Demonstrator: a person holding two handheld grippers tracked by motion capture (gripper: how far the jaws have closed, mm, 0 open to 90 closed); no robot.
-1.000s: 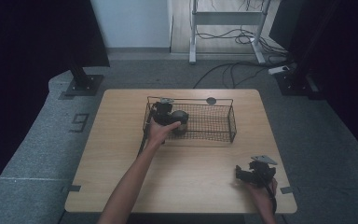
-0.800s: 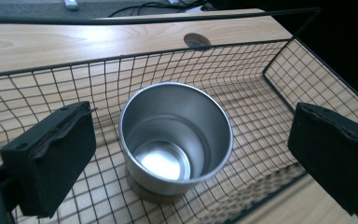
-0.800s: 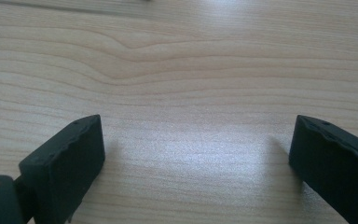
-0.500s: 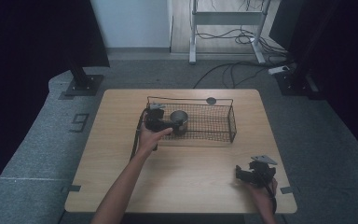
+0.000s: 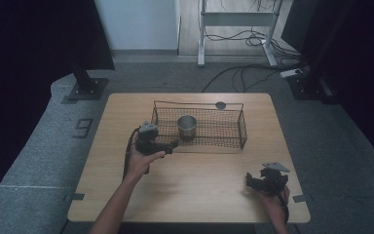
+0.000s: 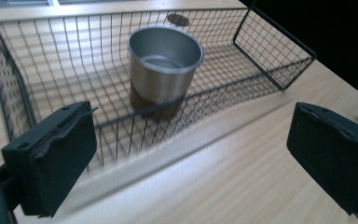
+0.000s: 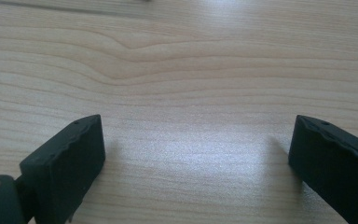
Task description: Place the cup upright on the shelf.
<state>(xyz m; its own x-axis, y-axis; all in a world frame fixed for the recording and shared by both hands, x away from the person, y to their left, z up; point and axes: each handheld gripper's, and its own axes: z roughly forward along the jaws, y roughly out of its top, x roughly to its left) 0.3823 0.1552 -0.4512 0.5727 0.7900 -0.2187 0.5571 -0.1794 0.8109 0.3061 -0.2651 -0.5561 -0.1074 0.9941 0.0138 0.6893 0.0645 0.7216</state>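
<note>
A steel cup (image 5: 187, 126) (image 6: 164, 63) stands upright and empty in the left half of a black wire basket (image 5: 224, 142) (image 6: 270, 56) at the back of the wooden table. My left gripper (image 5: 168, 145) (image 6: 191, 163) sits just outside the basket's front left corner, open, with nothing between its jaws. It points across the basket's front wall toward the cup. My right gripper (image 5: 253, 183) (image 7: 196, 163) rests low over the bare tabletop near the front right corner, open and holding nothing.
A round dark hole (image 5: 220, 105) marks the table (image 5: 199, 180) behind the basket. Bare wood stretches between both grippers. Beyond the table are a stand base (image 5: 85, 90), a metal frame and floor cables (image 5: 243, 73).
My left gripper has let go of the cup inside the basket and drawn back toward the person, out over the basket's front left edge. The right gripper has stayed put.
</note>
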